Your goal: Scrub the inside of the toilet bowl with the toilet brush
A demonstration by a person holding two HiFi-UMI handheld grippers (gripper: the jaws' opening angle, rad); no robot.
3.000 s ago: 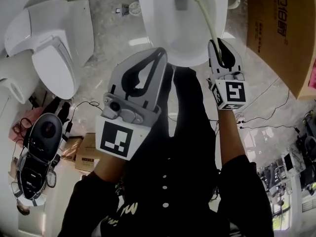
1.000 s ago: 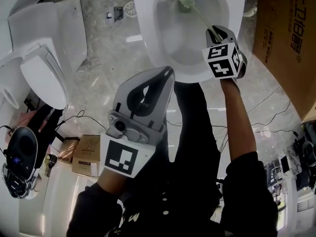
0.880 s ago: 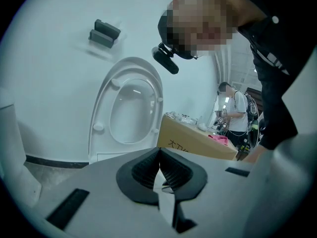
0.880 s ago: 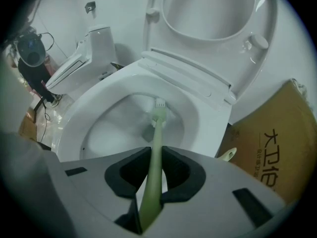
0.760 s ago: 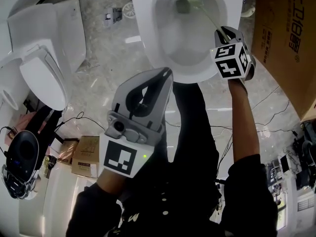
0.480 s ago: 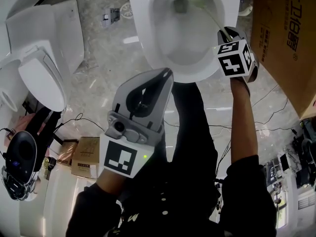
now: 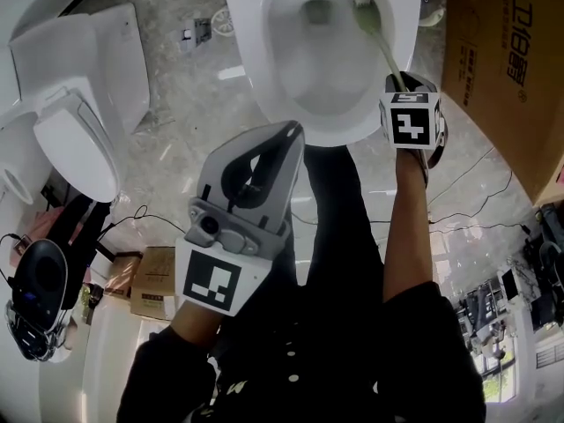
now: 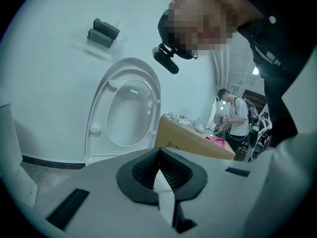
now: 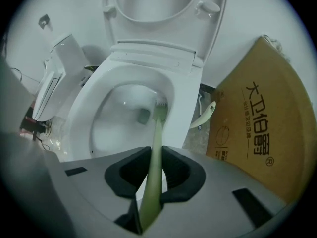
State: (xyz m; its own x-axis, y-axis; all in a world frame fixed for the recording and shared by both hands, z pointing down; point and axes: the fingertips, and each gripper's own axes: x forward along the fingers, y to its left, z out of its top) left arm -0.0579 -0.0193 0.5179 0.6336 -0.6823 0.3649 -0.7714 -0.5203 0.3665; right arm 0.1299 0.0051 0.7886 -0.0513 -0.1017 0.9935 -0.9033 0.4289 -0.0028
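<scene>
Well, my right arm reached forward and down, the forearm bare below a dark sleeve, and it carried my right gripper [image 7: 398, 82] over the near right edge of the toilet bowl [image 7: 256, 86]. My left gripper [image 7: 293, 130] sat closer to my body, above the marble floor [image 7: 176, 86] in front of the bowl, with its tip pointing towards the rim.

From my head I saw the toilet brush [image 7: 381, 47] slanting down into the bowl, its head against the right inner wall, beside the drain. A second toilet [image 7: 79, 122] stood well off to the left, and a cardboard box [image 7: 502, 69] was close on the right. The right gripper view added the raised seat [image 9: 148, 6] behind the bowl, which my head camera missed. The left gripper view looked away from the work. It took in a lifted seat against a white wall, and a person [image 8: 233, 118] standing far back.

My right jaws were clamped on the green handle, which ran out between the pads towards the bowl. My left jaws were pressed together with nothing between them.
</scene>
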